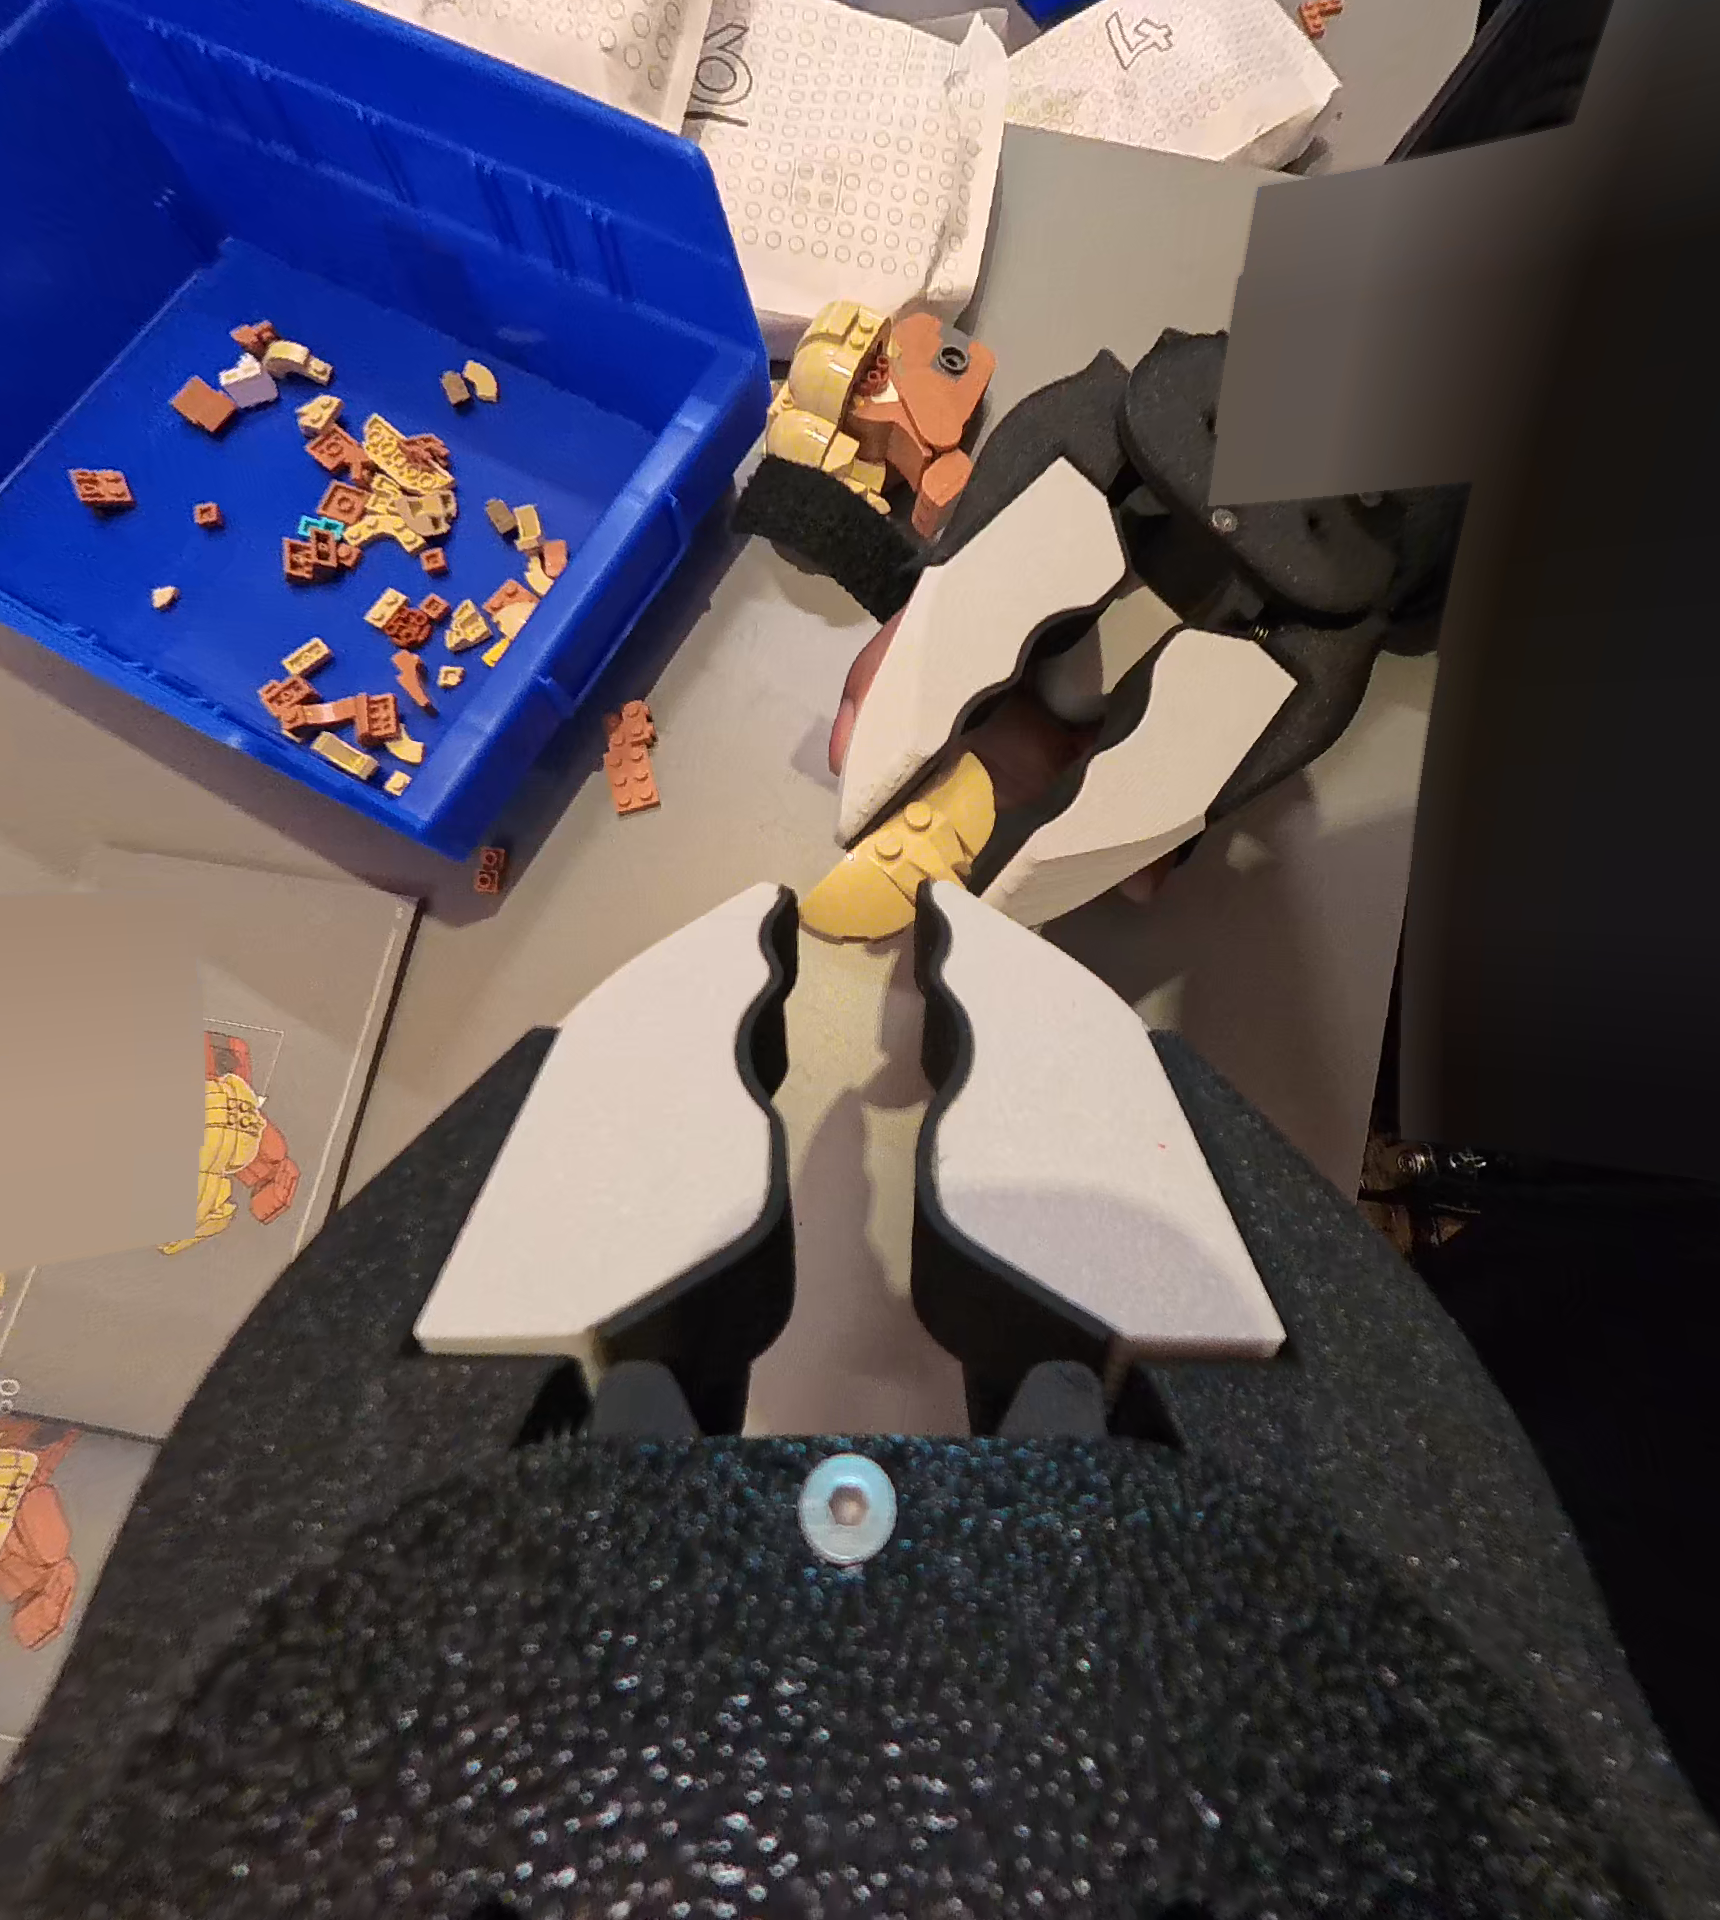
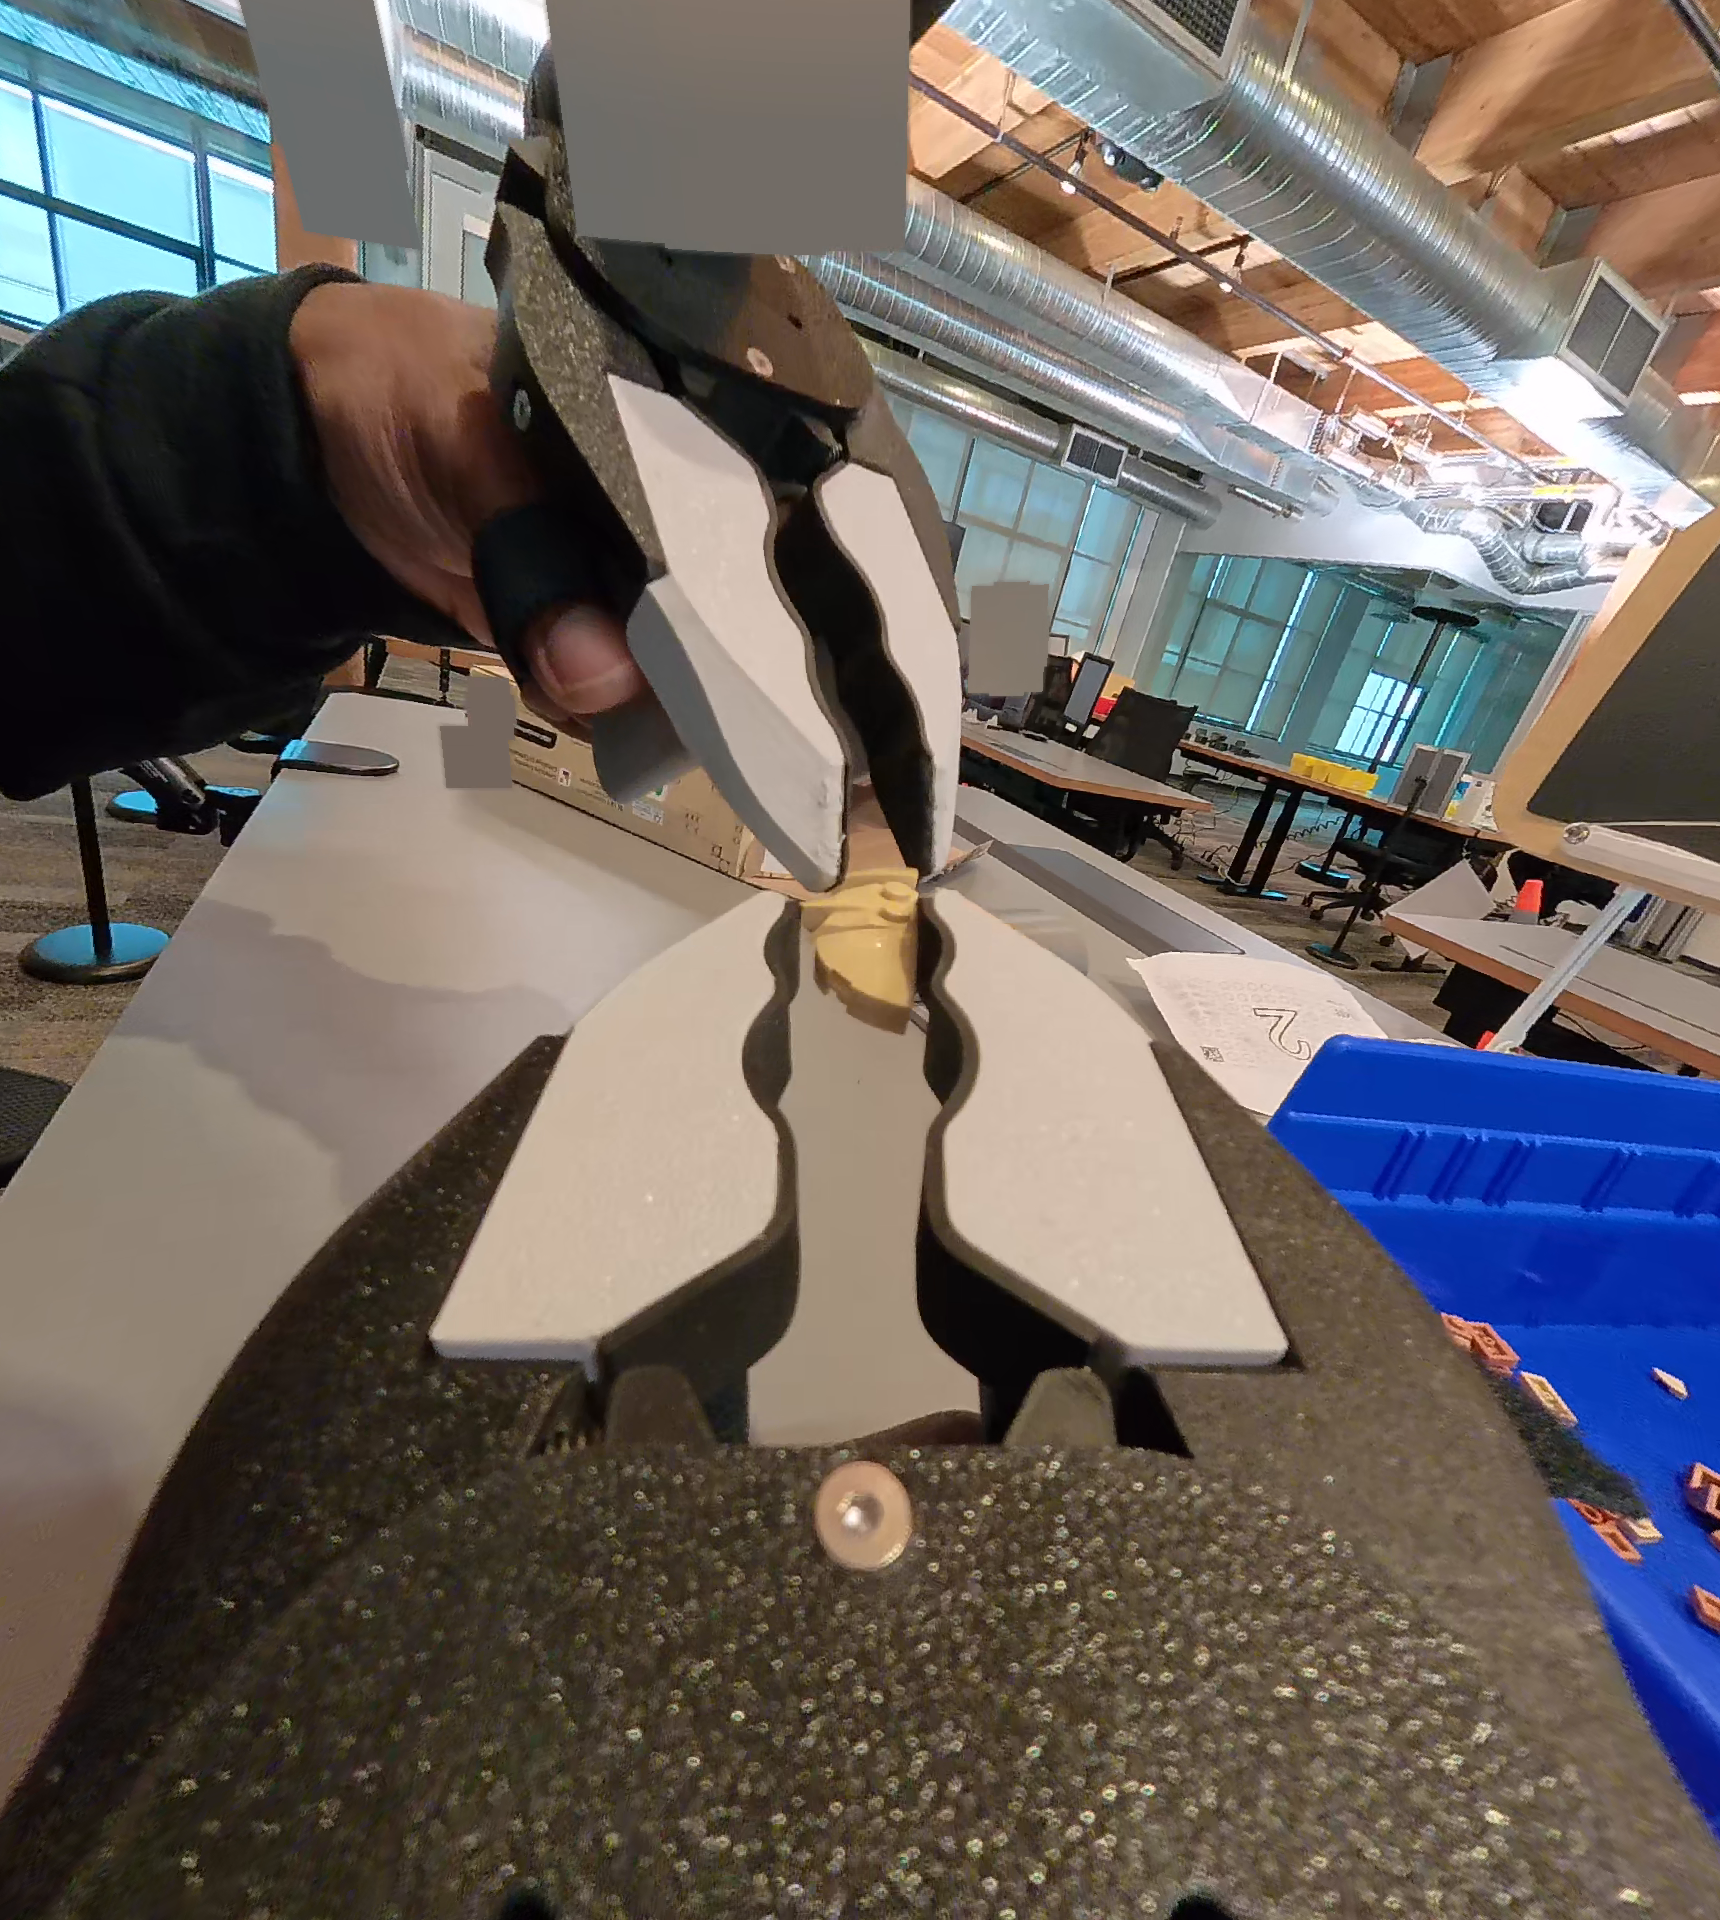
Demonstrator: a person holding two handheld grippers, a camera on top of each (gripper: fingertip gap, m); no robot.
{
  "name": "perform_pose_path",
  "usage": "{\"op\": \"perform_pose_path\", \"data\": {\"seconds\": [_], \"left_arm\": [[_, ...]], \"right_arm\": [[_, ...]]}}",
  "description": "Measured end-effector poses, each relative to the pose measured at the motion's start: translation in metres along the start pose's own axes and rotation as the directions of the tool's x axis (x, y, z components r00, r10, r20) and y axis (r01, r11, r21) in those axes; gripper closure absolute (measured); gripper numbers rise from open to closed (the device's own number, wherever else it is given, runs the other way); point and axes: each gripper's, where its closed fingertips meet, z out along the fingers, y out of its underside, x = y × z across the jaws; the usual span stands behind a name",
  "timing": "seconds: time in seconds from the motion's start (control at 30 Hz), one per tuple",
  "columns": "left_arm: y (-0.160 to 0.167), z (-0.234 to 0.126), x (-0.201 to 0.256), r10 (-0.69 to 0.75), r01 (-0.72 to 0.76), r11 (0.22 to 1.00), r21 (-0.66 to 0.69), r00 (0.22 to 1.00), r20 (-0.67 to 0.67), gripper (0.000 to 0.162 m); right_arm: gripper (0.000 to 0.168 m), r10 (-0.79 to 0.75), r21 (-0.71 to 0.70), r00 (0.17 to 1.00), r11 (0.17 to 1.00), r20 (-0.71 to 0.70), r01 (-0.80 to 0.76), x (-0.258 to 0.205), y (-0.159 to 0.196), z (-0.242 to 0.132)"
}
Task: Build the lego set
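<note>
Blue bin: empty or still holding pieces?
Still holding pieces: loose brown and tan bricks lie scattered across the blue bin floor.

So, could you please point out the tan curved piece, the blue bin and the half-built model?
tan curved piece [image 1: 861, 899], left wrist view, rounded end.
blue bin [image 1: 565, 249], left wrist view, far wall.
half-built model [image 1: 923, 400], left wrist view, brown top.

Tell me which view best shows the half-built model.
Left wrist view: the half-built model, tan and brown, lies on the table beside the blue bin, unobstructed. The right wrist view does not show it.
</note>
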Motion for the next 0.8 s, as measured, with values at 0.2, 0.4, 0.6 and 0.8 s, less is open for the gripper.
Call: {"op": "perform_pose_path", "data": {"seconds": [0.2, 0.4, 0.6, 0.8], "left_arm": [[-0.0007, 0.0001, 0.0001, -0.008, 0.008, 1.0, 0.009, 1.0, -0.005, 0.141], [-0.0019, -0.0003, 0.0006, -0.017, 0.017, 1.0, 0.017, 1.0, -0.007, 0.14], [-0.0034, -0.0002, 0.0012, -0.029, 0.03, 0.999, 0.023, 1.0, -0.009, 0.14], [-0.0044, -0.0004, 0.002, -0.036, 0.036, 0.999, 0.027, 0.999, -0.009, 0.139]], "right_arm": [[0.147, 0.003, 0.003, 1.0, 1.0, -0.001, -0.003, 0.0004, -0.0006, -0.0001], [0.147, 0.012, 0.008, 1.0, 1.0, -0.001, -0.012, 0.0006, -0.0018, -0.0004], [0.147, 0.019, 0.015, 1.0, 1.0, -0.002, -0.019, 0.0011, -0.0032, -0.0009], [0.147, 0.024, 0.022, 1.0, 0.999, -0.001, -0.024, 0.0011, -0.0048, -0.0013]]}}
